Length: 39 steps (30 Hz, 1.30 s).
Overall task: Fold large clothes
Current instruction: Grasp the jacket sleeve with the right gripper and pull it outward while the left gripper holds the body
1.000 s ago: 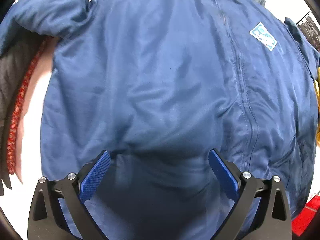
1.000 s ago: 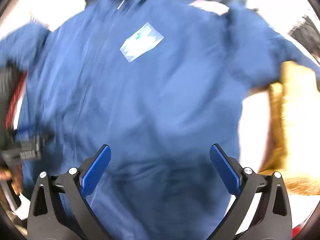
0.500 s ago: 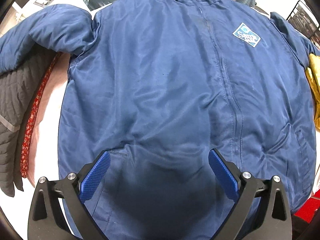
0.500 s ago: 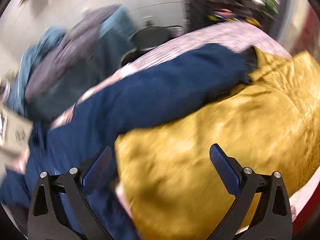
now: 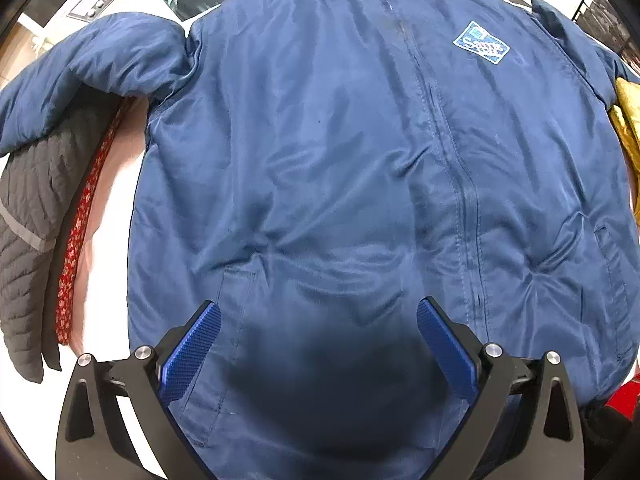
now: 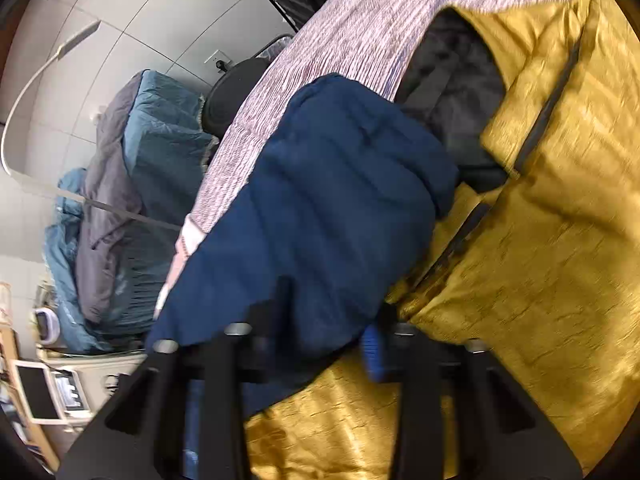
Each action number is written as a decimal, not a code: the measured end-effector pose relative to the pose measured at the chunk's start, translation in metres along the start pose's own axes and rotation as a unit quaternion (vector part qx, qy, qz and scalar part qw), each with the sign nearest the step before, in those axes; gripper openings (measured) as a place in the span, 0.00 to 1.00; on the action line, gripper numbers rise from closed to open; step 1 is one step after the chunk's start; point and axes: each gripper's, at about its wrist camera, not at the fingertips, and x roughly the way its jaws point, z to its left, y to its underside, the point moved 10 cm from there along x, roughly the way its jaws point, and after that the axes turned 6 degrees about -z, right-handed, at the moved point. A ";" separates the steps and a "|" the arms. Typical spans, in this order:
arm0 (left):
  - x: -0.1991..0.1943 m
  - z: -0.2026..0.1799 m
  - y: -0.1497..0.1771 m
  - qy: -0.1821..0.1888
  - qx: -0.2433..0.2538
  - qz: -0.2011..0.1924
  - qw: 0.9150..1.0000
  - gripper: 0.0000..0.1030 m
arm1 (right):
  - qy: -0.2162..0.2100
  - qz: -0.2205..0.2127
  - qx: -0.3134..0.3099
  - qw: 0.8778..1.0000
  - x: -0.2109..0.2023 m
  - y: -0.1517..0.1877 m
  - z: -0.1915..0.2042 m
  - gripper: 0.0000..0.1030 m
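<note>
I see the blue jacket (image 5: 340, 152) lying flat, front up, zipped, spread across the pale surface (image 5: 108, 240); smooth slightly shiny shell, puffy padded body, soft creases fanning around the lower pockets, stitched placket down the centre. A diamond-shaped chest patch (image 5: 481, 43) with white lettering sits near the collar. One sleeve (image 5: 88, 68) angles out to the side and drapes over a grey quilted jacket (image 5: 28, 240) with narrow stitched channels; a red patterned strip (image 5: 78, 248) runs along that jacket's edge. My left gripper (image 5: 318, 344) hangs over the hem area, jaws wide apart, ribbed blue pads (image 5: 192, 352) clear of each other, nothing between them; I can't tell if the tips touch the cloth. On the right wrist view the other sleeve (image 6: 320, 208) is thick, quilted in soft rolls, and lies across a crinkled mustard-gold garment (image 6: 540, 280) with dark lining (image 6: 452, 92) and a dark zipper line. My right gripper (image 6: 328, 340) has its jaws drawn in around that sleeve near the shoulder end; blue cloth fills the gap and hides one pad, so it reads as clamped on the sleeve, though the frame is motion-blurred. Under both lies a pink-white knit blanket (image 6: 360, 32), ribbed texture. Teal and grey bedding (image 6: 132, 184) is heaped in the background.
</note>
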 end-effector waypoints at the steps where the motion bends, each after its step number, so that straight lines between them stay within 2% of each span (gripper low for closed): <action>1: -0.001 -0.002 0.001 0.001 -0.003 0.000 1.000 0.94 | -0.007 -0.005 -0.010 1.000 -0.007 -0.001 0.006 0.19; 5: -0.003 -0.002 -0.005 0.008 -0.006 -0.008 1.000 0.94 | -0.040 -0.037 -0.055 0.997 -0.051 -0.013 0.040 0.12; 8: 0.000 0.000 -0.018 0.016 0.002 -0.021 1.000 0.94 | -0.043 -0.115 -0.092 0.988 -0.114 -0.042 0.060 0.10; 10: -0.004 -0.006 -0.023 0.022 0.004 -0.030 0.999 0.94 | -0.043 -0.156 -0.087 0.983 -0.146 -0.062 0.057 0.09; 13: -0.007 -0.009 -0.027 0.031 -0.001 -0.038 0.999 0.94 | -0.026 -0.160 -0.074 0.984 -0.162 -0.071 0.038 0.08; 14: -0.007 -0.010 -0.027 0.034 -0.003 -0.039 0.999 0.94 | -0.007 -0.162 -0.077 0.984 -0.162 -0.069 0.030 0.08; 17: -0.004 -0.007 -0.025 0.045 -0.020 -0.035 0.998 0.94 | 0.014 -0.151 -0.086 0.985 -0.155 -0.054 0.025 0.08; 20: -0.001 -0.002 -0.024 0.052 -0.034 -0.035 0.997 0.94 | 0.022 -0.149 -0.116 0.982 -0.156 -0.034 0.037 0.08; 23: 0.002 0.005 -0.026 0.051 -0.037 -0.040 0.997 0.94 | 0.026 -0.164 -0.181 0.969 -0.162 -0.011 0.075 0.08; 26: 0.004 0.009 -0.026 0.051 -0.041 -0.044 0.997 0.94 | 0.018 -0.174 -0.249 0.953 -0.163 0.012 0.125 0.08; 29: 0.009 0.020 -0.028 0.059 -0.054 -0.047 0.996 0.94 | -0.002 -0.173 -0.328 0.929 -0.160 0.052 0.190 0.08; 32: 0.009 0.029 -0.027 0.060 -0.072 -0.052 0.994 0.94 | -0.028 -0.148 -0.406 0.901 -0.145 0.112 0.256 0.09; 33: 0.009 0.032 -0.025 0.059 -0.076 -0.053 0.994 0.94 | -0.042 -0.128 -0.440 0.888 -0.134 0.145 0.282 0.08; 34: 0.010 0.037 -0.023 0.057 -0.080 -0.054 0.994 0.94 | -0.052 -0.112 -0.459 0.880 -0.127 0.168 0.296 0.08; 36: 0.010 0.047 -0.019 0.051 -0.091 -0.055 0.993 0.94 | -0.076 -0.072 -0.512 0.853 -0.112 0.233 0.329 0.08; 39: 0.010 0.064 -0.009 0.039 -0.108 -0.055 0.992 0.94 | -0.098 -0.036 -0.589 0.801 -0.093 0.330 0.363 0.08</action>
